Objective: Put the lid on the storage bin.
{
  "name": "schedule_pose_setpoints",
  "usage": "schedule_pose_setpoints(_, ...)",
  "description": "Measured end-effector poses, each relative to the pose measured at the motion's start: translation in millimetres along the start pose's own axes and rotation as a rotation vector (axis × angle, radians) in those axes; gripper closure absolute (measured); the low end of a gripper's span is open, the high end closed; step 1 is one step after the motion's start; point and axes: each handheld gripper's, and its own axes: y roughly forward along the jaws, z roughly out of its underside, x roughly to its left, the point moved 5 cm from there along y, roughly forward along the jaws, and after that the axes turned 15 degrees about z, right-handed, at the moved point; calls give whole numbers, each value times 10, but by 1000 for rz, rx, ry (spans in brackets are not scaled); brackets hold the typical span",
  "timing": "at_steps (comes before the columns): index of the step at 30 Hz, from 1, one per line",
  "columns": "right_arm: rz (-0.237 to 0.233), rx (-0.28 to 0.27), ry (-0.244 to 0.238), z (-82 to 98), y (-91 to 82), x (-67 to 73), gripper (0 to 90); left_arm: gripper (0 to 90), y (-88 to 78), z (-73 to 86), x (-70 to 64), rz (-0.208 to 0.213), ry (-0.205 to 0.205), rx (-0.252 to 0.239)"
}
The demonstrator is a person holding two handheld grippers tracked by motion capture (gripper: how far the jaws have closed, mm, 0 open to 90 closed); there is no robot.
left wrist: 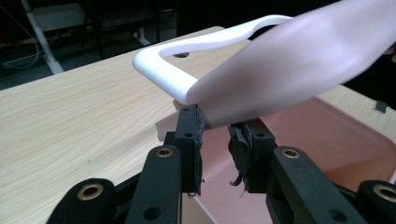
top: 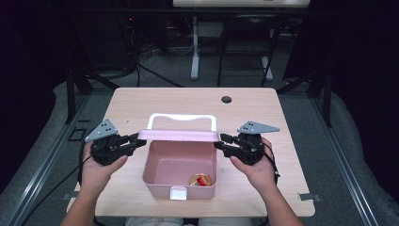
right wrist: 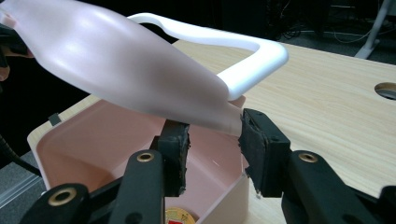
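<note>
Pink lid point(top: 181, 135) raised over pink box point(top: 181, 162) on counter point(top: 141, 101); left hand-held gripper point(top: 139, 140) jaws loosening at lid's left end, right hand-held gripper point(top: 220, 142) clamping right end

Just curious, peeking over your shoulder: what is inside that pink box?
At the near right corner of the pink box lies one small round thing, gold with red. The raised lid hides the far edge of the floor.
</note>
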Motion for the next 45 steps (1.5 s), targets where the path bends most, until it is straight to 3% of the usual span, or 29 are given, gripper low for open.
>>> schedule_pose_setpoints(7,-19,-6,-31,13,-62,62,615,701,-39,-8,-39,22,-22,32)
schedule_pose_setpoints(16,-16,16,-49,-16,-136,74,614,684,-57,-32,-89,5,5,76)
schedule_pose_setpoints(23,4,37,-106,-6,-221,182,614,674,-73,29,-158,4,27,98)
schedule_pose_setpoints(31,21,10,-111,94,-382,205,615,677,-176,131,-249,11,25,58)
schedule_pose_setpoints(45,4,20,-78,424,-393,158,614,672,-191,404,-373,29,42,87)
